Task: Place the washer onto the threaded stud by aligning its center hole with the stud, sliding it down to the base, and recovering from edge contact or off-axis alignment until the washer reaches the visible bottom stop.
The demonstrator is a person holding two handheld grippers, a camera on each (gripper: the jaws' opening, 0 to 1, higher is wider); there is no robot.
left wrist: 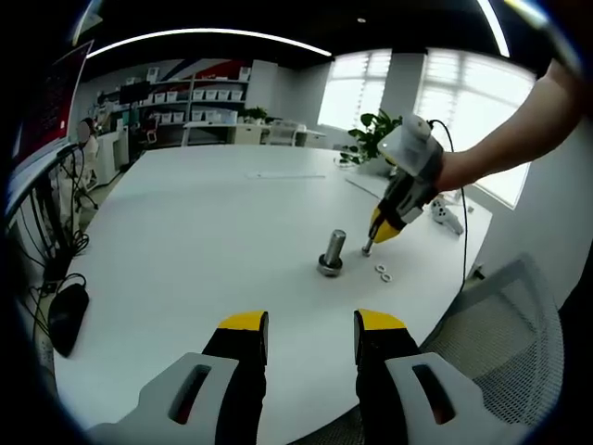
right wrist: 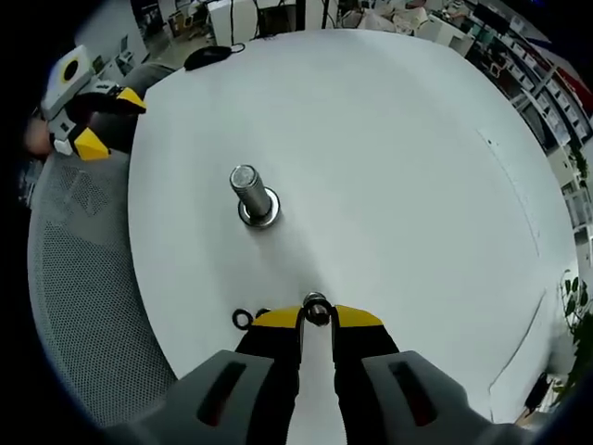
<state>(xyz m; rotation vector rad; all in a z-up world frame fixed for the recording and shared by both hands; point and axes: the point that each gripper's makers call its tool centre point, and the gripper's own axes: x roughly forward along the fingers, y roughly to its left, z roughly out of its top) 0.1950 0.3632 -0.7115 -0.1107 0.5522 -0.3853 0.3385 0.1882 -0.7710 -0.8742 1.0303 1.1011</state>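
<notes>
stud (right wrist: pixel 252 195) thread too blurred to see, washer (right wrist: pixel 316 310) half hidden by right gripper (right wrist: pixel 316 318)

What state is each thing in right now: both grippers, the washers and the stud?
Right gripper: fingers shut on a washer, tips close to the table.
Left gripper: open, holding nothing, hovering above the table.
Stud: upright, shaft bare.
Spare washers: lying flat on the table near the right gripper.
</notes>
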